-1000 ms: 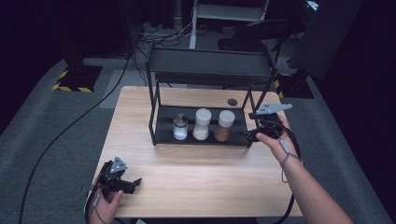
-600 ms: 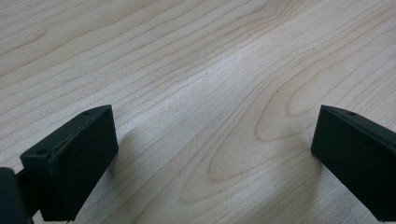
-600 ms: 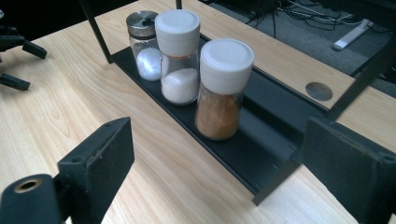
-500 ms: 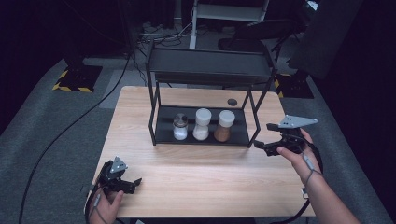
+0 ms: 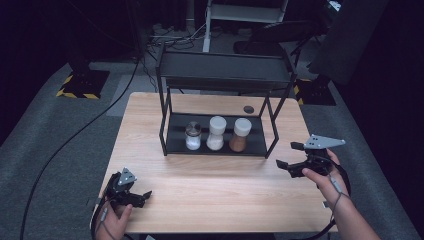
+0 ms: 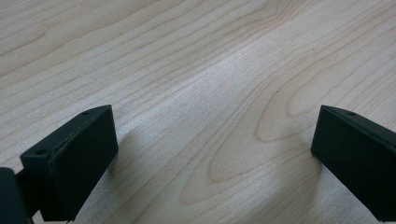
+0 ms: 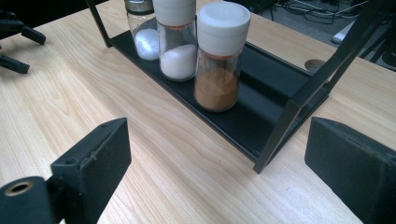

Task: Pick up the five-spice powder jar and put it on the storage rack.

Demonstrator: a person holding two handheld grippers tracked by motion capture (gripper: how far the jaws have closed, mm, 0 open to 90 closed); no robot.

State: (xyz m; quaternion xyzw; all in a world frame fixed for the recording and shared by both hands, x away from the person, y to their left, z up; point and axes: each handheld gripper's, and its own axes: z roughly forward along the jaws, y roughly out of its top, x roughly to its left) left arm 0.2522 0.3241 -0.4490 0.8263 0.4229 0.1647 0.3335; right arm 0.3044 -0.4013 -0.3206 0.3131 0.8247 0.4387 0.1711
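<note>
Right gripper [image 5: 289, 155]: jaws apart, at desk [image 5: 225, 200] right edge, facing brown spice jar [image 7: 221, 58] on rack [image 5: 175, 135] bottom tray. Left gripper [image 5: 141, 196]: apart, front-left corner. Risk: clipping rack post, toppling neighbouring jars.

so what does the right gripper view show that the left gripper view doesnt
Right gripper view alone: three jars on the black rack's lower shelf, namely the brown spice jar nearest, a white-lidded jar of white grains beside it and a metal-capped jar behind, plus the left gripper far off at the table's edge.

Left gripper view alone: nothing extra, just bare wood grain close up between its jaws.

Both: the wooden table and a pair of black jaws standing wide apart, holding nothing.
</note>
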